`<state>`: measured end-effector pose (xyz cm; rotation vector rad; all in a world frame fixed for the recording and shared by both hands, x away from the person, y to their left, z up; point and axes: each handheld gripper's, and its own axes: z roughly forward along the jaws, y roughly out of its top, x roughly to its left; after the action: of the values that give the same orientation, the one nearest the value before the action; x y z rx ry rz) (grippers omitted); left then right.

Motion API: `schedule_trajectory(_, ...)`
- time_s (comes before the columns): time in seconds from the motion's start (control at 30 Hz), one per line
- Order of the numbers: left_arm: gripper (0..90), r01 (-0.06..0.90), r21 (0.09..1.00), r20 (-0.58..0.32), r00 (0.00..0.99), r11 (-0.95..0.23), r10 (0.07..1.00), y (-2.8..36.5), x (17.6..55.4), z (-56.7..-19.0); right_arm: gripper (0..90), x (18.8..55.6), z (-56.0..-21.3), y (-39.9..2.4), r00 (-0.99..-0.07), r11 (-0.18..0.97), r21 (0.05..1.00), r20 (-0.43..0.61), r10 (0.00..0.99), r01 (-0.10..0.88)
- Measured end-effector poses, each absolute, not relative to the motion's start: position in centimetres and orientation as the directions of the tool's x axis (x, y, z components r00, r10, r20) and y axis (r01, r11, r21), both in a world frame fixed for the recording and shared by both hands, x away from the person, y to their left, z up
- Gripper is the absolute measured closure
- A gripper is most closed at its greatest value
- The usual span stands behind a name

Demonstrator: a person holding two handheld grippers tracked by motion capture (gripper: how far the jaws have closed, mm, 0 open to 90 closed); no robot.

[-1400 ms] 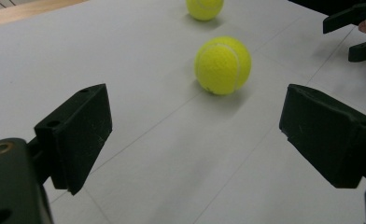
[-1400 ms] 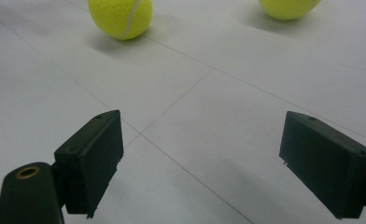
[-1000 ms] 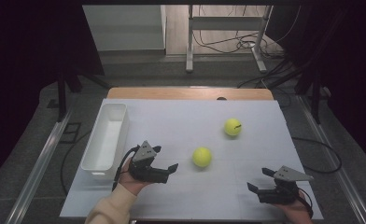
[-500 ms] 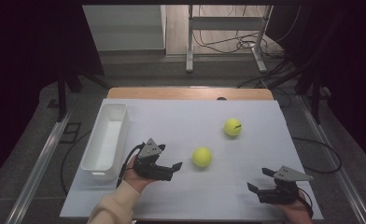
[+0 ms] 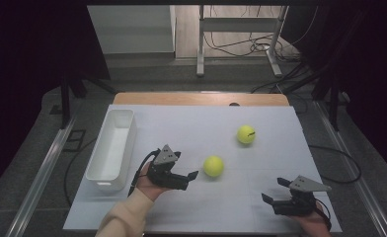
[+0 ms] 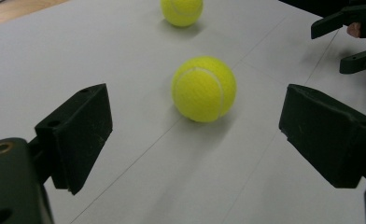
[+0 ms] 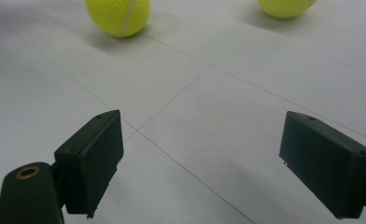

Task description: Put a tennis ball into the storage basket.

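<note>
The near tennis ball lies on the surface, right of the white bin, just ahead of the left gripper, its fingers released. Probably light, fuzzy, springy, prone to roll; best clasped across its middle. The right gripper is likewise spread.

Left gripper moved right, closer to near tennis ball; jaws wide apart.

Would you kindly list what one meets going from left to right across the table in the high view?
White bin → left hand-held gripper → nearer tennis ball → farther tennis ball → right hand-held gripper.
</note>
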<state>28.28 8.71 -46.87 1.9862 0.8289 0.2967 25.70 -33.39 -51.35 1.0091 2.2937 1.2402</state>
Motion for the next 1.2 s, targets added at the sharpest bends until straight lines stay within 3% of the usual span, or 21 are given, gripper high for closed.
schedule_trajectory(1.2,10.7,0.437,0.810,-0.107,0.765,-0.390,0.635,7.2,29.0,-47.3,14.9,25.8,-51.7,-33.2,-0.682,0.403,0.793,0.021,0.731,0.456)
